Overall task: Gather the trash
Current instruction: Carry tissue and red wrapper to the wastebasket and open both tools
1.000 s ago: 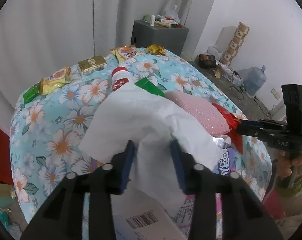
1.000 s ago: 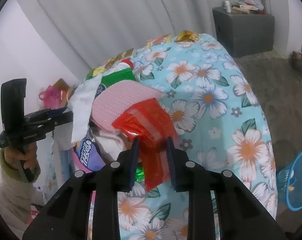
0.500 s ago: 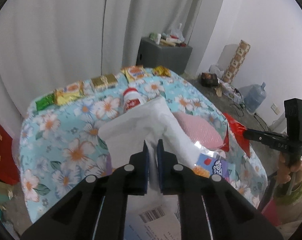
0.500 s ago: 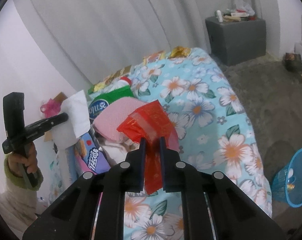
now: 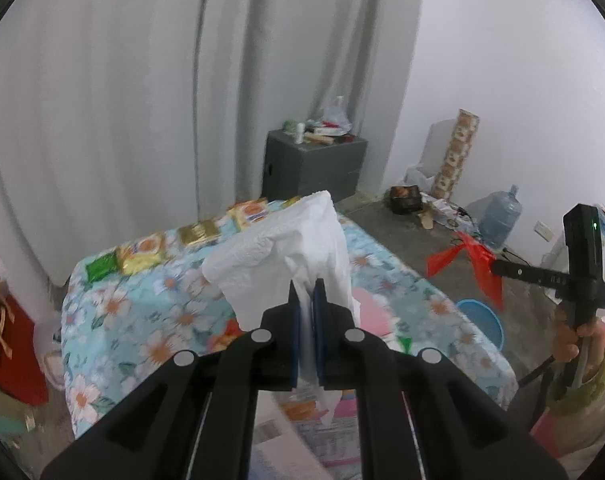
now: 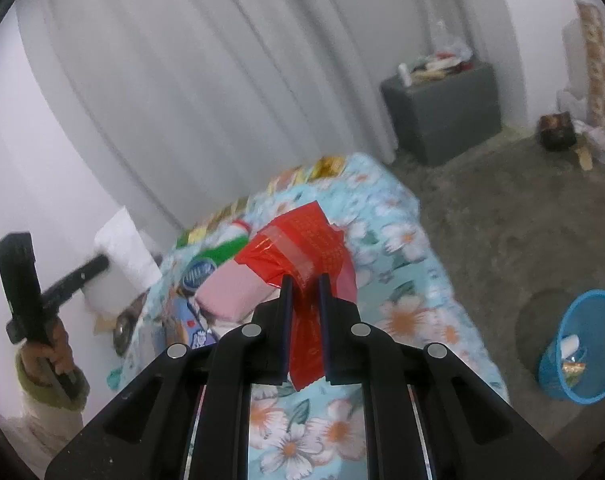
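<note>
My left gripper is shut on a white paper tissue, which stands up crumpled above the fingers, lifted off the floral-cloth table. My right gripper is shut on a red plastic wrapper, whose tail hangs down between the fingers. In the left wrist view the red wrapper hangs in the air to the right of the table. In the right wrist view the tissue is at the far left. A blue waste basket with some trash in it stands on the floor to the right of the table.
A pink packet, a green packet and a blue snack pack lie on the table. Several snack packets line its far edge. A grey cabinet, a water jug and a red bag stand around it.
Both pairs of jaws closed, the left on the tissue, the right on the red wrapper. Both grippers then rose off the table carrying them, and the basket came into fuller view.
</note>
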Demonstrator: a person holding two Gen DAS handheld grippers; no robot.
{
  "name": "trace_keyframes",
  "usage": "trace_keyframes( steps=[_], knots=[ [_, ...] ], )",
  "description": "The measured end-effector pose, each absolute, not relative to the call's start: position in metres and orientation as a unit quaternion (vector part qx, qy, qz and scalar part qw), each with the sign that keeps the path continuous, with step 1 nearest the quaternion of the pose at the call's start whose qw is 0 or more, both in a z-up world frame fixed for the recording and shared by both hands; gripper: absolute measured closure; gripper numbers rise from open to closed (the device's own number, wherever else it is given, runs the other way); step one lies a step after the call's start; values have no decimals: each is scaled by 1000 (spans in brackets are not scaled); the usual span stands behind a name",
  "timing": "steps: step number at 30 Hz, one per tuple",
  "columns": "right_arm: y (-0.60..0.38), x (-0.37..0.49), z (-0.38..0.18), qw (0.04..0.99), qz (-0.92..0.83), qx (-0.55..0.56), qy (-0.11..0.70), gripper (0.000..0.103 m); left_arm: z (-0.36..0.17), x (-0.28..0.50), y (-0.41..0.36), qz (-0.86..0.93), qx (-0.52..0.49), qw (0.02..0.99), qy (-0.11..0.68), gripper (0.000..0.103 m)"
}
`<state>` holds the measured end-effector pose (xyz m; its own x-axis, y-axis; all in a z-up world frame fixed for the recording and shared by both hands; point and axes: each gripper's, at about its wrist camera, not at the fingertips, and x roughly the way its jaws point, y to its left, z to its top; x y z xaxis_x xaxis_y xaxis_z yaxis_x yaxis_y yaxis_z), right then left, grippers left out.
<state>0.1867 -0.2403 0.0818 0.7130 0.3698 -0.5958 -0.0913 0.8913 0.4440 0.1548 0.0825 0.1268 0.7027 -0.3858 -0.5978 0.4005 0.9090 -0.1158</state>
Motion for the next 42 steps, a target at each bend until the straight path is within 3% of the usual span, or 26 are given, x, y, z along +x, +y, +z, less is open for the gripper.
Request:
trace_keyframes(
  steps=[7,18,28,36,38,40,42],
  knots=[
    [-297,146,90,917,76,229,317,92,127,154,2,-286,43,900,327,97],
    [-410,79,48,900,-81,305,300,92,83,187,-211,-425,110,809,391,97],
    [-497,64,-42,836,-189,400,323,92,-32,199,-430,-468,230,697,492,97],
    [-570,69,-136,770,-233,488,338,87,-122,207,-534,-466,265,655,533,97],
    [-583,73,-155,759,-240,503,337,82,-143,211,-551,-466,265,651,538,86],
    [-597,80,-177,748,-245,512,344,63,-160,214,-565,-465,262,648,544,66],
    [-609,83,-194,736,-259,515,354,56,-172,218,-576,-455,251,653,551,59]
  ],
)
